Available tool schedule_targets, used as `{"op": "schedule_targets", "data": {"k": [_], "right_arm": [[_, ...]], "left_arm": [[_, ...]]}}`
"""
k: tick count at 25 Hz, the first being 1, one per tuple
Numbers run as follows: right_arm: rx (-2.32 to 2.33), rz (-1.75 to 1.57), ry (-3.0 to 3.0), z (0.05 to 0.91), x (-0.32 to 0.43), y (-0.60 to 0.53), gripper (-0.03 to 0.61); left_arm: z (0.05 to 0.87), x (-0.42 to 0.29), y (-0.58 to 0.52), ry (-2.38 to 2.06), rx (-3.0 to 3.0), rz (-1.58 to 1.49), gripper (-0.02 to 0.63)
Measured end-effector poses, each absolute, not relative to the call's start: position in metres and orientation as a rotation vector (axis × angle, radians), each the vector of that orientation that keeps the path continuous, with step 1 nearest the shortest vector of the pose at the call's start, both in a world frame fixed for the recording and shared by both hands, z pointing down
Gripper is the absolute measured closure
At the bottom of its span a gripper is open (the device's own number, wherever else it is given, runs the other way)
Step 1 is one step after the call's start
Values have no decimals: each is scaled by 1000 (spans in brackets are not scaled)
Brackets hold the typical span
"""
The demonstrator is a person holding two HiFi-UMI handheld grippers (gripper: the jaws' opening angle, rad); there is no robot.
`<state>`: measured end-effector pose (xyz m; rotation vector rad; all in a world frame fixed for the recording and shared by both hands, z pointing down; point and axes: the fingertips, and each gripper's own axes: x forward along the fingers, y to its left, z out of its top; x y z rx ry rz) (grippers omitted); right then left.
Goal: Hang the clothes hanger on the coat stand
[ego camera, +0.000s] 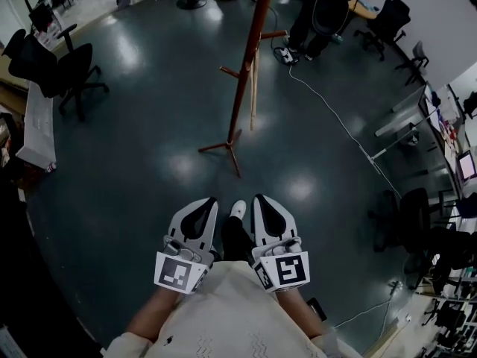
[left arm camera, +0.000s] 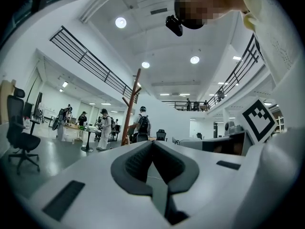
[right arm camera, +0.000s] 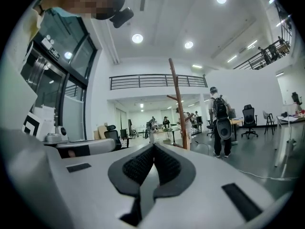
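Note:
A reddish-brown wooden coat stand [ego camera: 242, 73] rises from the dark floor ahead of me, its legs spread at the base. A pale wooden piece [ego camera: 254, 88] hangs from one of its pegs; I cannot tell whether it is the hanger. My left gripper [ego camera: 203, 207] and right gripper [ego camera: 262, 203] are held side by side close to my body, well short of the stand. Both are shut, with nothing between the jaws. The stand also shows far off past the left gripper [left arm camera: 152, 144] as a thin pole [left arm camera: 129, 106], and past the right gripper [right arm camera: 153, 147] as a pole [right arm camera: 178, 109].
Black office chairs [ego camera: 71, 73] stand at the left. A white cable [ego camera: 335, 118] runs across the floor right of the stand. A person [ego camera: 320, 13] stands beyond it, and desks with chairs [ego camera: 414, 215] line the right side. My shoe [ego camera: 237, 209] shows between the grippers.

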<state>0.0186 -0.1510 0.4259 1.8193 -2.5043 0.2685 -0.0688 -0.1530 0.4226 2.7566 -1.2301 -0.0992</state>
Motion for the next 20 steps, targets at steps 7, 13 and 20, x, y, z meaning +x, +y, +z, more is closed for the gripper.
{"op": "schedule_targets", "data": {"k": [7,13,20], "right_arm": [[1696,217,-2571,416,10,-129,560],[1654,231,-2594,413,16,-125,560],[1627,247,-2586,413,64,-126,560]], "left_arm": [[415,-70,-136,-1282,2720,-107,601],[420,-68,-137,-1338,2688,-99,601],[419,-19,-128,-1349,2672,-83,601]]}}
